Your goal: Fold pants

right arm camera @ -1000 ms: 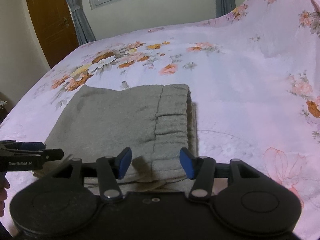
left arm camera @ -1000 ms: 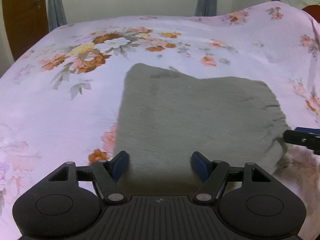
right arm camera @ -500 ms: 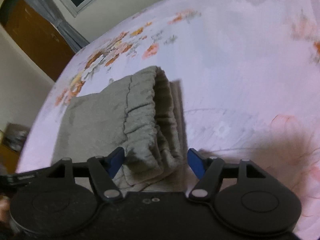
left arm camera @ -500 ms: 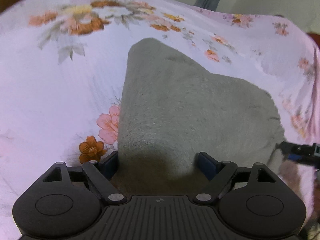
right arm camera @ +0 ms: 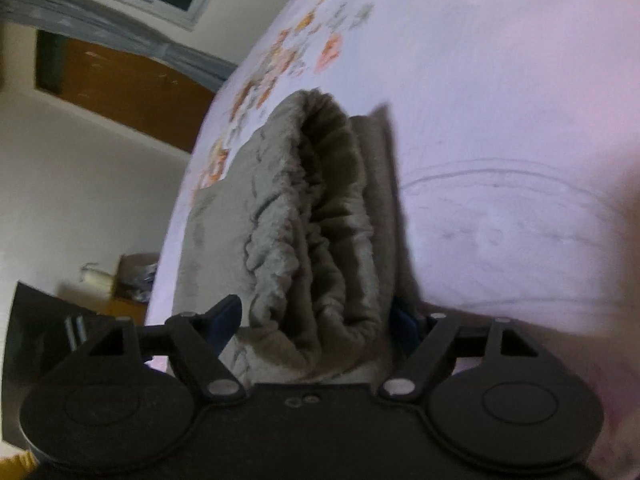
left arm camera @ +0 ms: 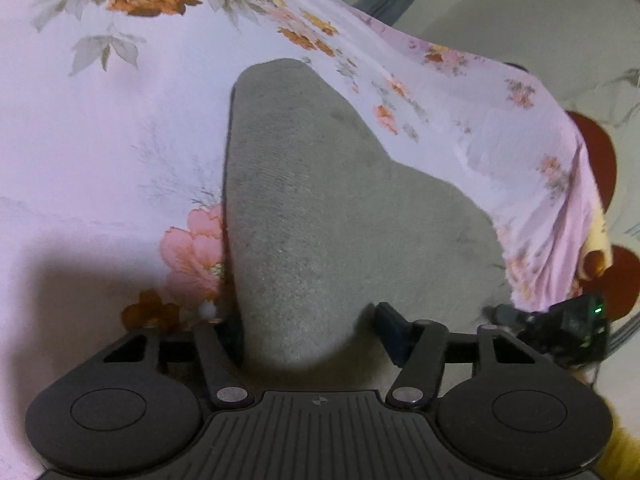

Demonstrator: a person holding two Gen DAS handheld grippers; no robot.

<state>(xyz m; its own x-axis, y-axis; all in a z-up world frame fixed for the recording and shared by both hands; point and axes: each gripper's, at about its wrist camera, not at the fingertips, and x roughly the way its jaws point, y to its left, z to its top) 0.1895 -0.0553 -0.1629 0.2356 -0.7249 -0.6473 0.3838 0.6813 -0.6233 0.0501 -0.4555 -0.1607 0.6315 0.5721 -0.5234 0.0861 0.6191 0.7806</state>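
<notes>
Grey fleece pants [left arm camera: 320,216], already folded into a thick bundle, rise off the pink floral bedsheet [left arm camera: 100,152] that covers the bed. A second ago the bundle lay flat on the sheet with both tools hovering spread at its near edge; now the near side is tented upward and both cameras tip steeply, so the lift for another fold appears to have begun.

The far part of the pants seems to rest on the bed, while the near edge hangs between the two tools. In the right wrist view the gathered elastic waistband [right arm camera: 320,208] stands on end, its stacked layers gaping open.

The left hand-held gripper [left arm camera: 310,332] has cloth bunched between its fingers, the blue pads partly buried, and looks clenched on the pants. The right hand-held gripper [right arm camera: 316,320] likewise pinches the waistband end, fabric filling the gap between its pads.

No container takes part in the task. Only a small box [right arm camera: 136,276] on a low stand beside the bed appears, too blurred to say what it holds.
</notes>
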